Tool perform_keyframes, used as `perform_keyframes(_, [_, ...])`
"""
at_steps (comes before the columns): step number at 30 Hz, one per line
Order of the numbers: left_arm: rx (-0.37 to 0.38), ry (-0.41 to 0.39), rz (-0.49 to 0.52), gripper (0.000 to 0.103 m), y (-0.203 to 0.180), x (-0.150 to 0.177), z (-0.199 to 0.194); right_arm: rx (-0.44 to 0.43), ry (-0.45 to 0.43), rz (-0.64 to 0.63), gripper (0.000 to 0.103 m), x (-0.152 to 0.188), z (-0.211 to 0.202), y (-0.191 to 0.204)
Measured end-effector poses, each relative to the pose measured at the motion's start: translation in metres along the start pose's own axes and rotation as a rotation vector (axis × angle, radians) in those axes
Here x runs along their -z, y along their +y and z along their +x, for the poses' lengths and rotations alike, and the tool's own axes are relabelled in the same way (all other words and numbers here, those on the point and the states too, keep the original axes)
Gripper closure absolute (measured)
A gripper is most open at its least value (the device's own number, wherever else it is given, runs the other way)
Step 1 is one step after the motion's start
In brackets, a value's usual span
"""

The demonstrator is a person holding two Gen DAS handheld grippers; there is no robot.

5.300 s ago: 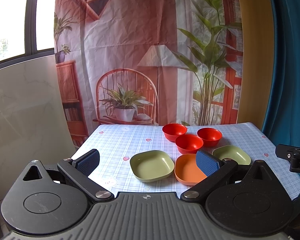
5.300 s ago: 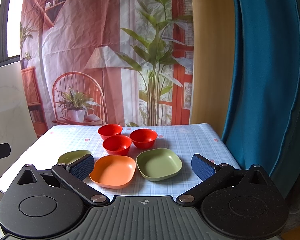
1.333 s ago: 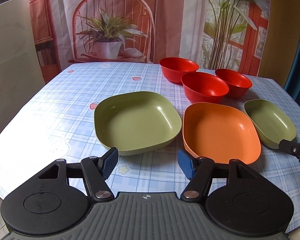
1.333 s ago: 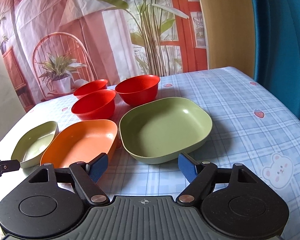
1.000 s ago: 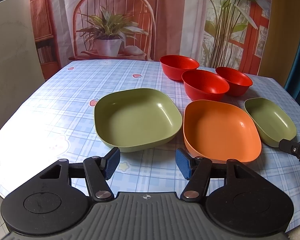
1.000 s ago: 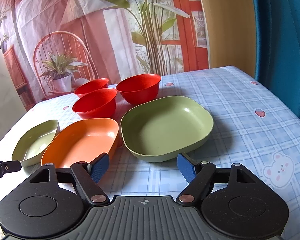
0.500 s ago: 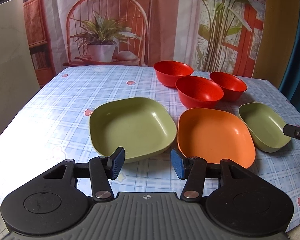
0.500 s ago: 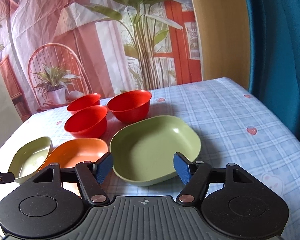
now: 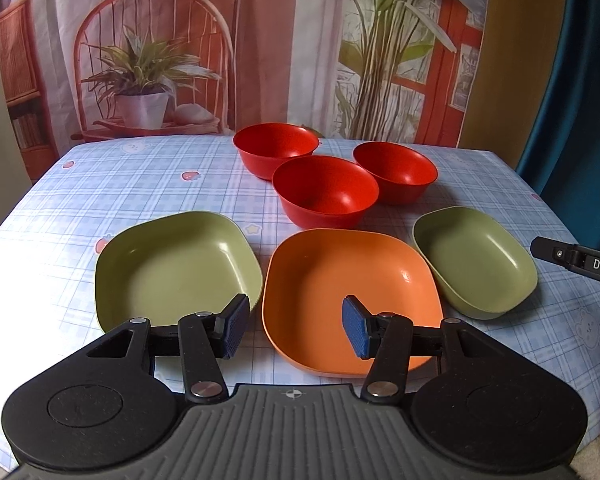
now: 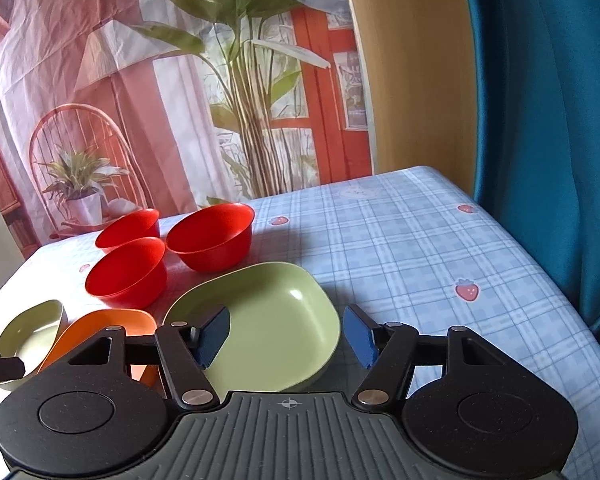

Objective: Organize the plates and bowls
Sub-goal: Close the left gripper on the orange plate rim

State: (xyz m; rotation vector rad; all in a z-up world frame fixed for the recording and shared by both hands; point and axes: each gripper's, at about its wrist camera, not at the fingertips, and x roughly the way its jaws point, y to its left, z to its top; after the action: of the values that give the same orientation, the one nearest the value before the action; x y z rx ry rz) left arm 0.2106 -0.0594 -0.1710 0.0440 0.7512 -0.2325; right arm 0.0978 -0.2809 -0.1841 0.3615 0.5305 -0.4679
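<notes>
Three plates sit in a row across the middle of the left wrist view: green plate, orange plate, and a smaller green dish at right. Just above them cluster three red bowls, close together, possibly touching. The left gripper hovers low in frame, jaws half apart over the gap between green and orange plates, gripping nothing. In the right wrist view, the right gripper is closing, its pads straddling the large green plate without yet pressing. All rests on the checked tablecloth.
</notes>
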Motion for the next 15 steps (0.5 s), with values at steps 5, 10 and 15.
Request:
perform_keyframes(5, [-0.007, 0.048, -0.040, 0.072, 0.013, 0.002, 0.009, -0.068, 0.057, -0.015, 0.049, 0.015, 0.004, 0.023])
perform_keyframes(10, [-0.028, 0.064, -0.078, 0.072, 0.023, 0.006, 0.012, -0.161, 0.109, -0.082, 0.057, 0.027, 0.005, 0.060])
perform_keyframes(15, [-0.042, 0.085, -0.100, 0.072, 0.031, 0.010, 0.016, -0.210, 0.143, -0.123, 0.063, 0.032, 0.009, 0.081])
